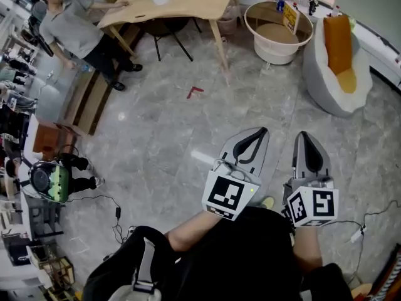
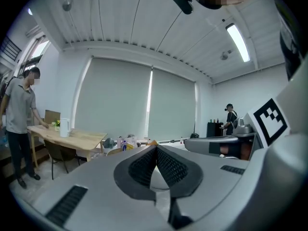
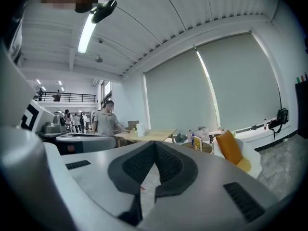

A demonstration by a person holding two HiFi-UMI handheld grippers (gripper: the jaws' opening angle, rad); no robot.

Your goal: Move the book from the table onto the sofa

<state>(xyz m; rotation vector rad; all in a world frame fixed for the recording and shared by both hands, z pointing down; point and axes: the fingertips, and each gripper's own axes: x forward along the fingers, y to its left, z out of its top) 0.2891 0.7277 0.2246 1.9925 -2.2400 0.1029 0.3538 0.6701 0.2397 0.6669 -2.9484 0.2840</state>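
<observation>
Both grippers are held level over the grey floor, side by side and well short of the furniture.

Left gripper: its own view shows the jaws brought fully together, ribbed pads meeting at the tip, nothing between them. Right gripper: jaws likewise closed tip to tip, empty.

The head view alone shows the layout. The wooden table is at the far top, the white sofa with an orange cushion at the far right, a round white tub between them, and a red mark on the floor.

The gripper views give level sightlines instead. Both take in the table, a white jug toward its end, and a person standing at that end. Only the right gripper view catches the cushion. Only the left gripper view shows a second person at the far wall.

Book: cannot be made out; items on the tabletop are too small to identify.
</observation>
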